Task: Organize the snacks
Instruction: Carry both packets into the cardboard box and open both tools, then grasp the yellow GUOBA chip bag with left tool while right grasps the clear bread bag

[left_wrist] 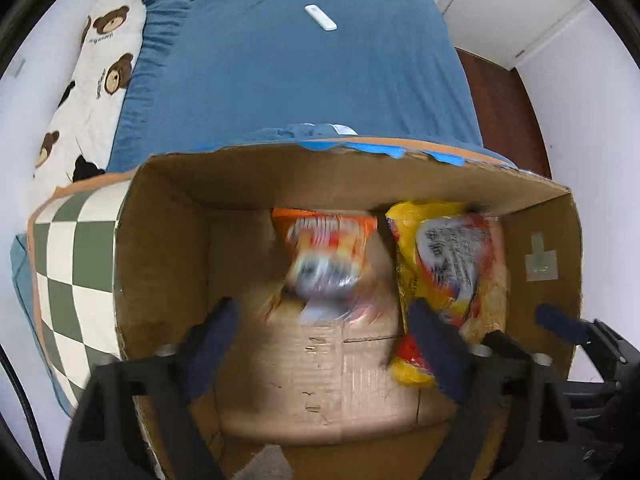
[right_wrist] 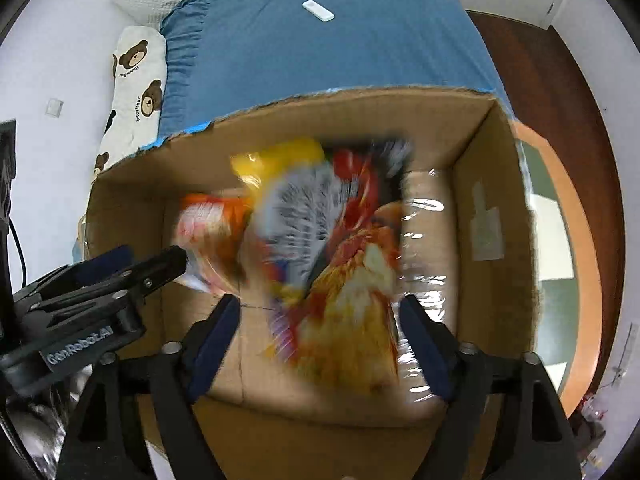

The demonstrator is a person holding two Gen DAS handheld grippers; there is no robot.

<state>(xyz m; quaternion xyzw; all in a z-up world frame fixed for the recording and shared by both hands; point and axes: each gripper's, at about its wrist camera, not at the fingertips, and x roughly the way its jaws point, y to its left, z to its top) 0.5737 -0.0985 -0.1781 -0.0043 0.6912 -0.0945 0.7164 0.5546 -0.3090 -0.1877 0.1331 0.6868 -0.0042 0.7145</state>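
Left wrist view: left claw (left_wrist: 320,322) spread wide, empty, above open cardboard box (left_wrist: 160,248); blurred orange snack packet (left_wrist: 330,256) and yellow snack packet (left_wrist: 444,264) inside. Right wrist view: right claw (right_wrist: 316,320) wide; blurred red-and-orange snack packet (right_wrist: 348,280) between its fingers, contact unclear.

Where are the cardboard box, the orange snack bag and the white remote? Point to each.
cardboard box (left_wrist: 160,264), left wrist view, on its inner left wall.
orange snack bag (left_wrist: 332,248), left wrist view, on the blurred front of the bag.
white remote (right_wrist: 318,11), right wrist view, on its middle, lying on the blue bedsheet.
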